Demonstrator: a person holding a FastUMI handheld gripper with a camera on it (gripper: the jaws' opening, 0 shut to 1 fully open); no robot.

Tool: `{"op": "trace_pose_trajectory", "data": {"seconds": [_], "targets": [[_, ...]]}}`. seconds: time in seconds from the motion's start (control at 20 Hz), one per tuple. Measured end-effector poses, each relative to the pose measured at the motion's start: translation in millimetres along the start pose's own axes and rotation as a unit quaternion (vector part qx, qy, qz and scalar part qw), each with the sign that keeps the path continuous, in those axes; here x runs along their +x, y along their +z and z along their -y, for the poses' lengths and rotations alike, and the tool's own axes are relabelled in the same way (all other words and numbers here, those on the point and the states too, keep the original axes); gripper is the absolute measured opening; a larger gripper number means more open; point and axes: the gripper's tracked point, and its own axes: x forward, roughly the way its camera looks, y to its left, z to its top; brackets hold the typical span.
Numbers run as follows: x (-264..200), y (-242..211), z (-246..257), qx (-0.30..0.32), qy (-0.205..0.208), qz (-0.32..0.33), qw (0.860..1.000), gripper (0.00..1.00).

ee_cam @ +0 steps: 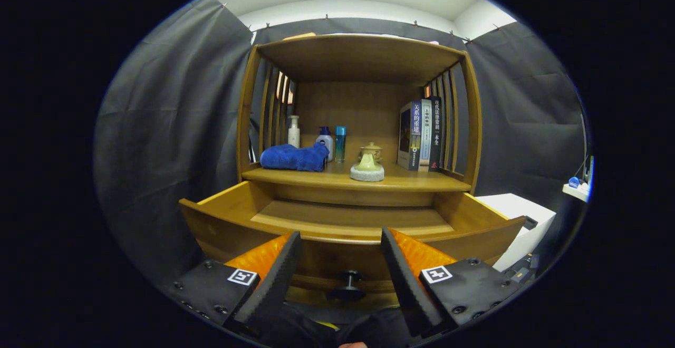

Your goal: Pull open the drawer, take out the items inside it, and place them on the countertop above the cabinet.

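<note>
The wooden cabinet's drawer [232, 200] is pulled out toward me, and the bare wooden floor inside it shows. Its dark round knob [350, 278] sits on the drawer front, between my fingers and slightly beyond them. My gripper [340, 241] is open, with nothing held, its fingertips level with the drawer's front rim. On the countertop [416, 180] above the drawer lie a folded blue towel [293, 157] at the left and a small pale green teapot on a round coaster [368, 163] in the middle.
Behind the towel stand a white pump bottle [293, 131], a white bottle with a blue cap [325, 140] and a teal can [340, 143]. Three upright books [422, 135] lean at the shelf's right. A white box [522, 221] stands right of the drawer.
</note>
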Motion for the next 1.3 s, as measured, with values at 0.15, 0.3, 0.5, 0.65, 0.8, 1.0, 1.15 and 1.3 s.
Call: {"op": "trace_pose_trajectory", "data": {"seconds": [0.15, 0.3, 0.5, 0.65, 0.8, 1.0, 1.15, 1.3], "targets": [[-3, -13, 4, 0.009, -0.005, -0.012, 1.000, 0.98], [5, -22, 8, 0.022, -0.011, -0.025, 0.999, 0.98], [13, -35, 19, 0.039, -0.027, -0.040, 0.998, 0.99], [19, -31, 24, 0.039, -0.042, -0.034, 0.998, 0.98], [30, -27, 24, 0.029, -0.048, -0.034, 0.998, 0.98], [60, -16, 28, 0.034, -0.050, -0.031, 0.998, 0.98], [83, -13, 32, 0.032, -0.052, -0.036, 0.997, 0.98], [107, -8, 34, 0.040, -0.052, -0.031, 0.997, 0.98]]}}
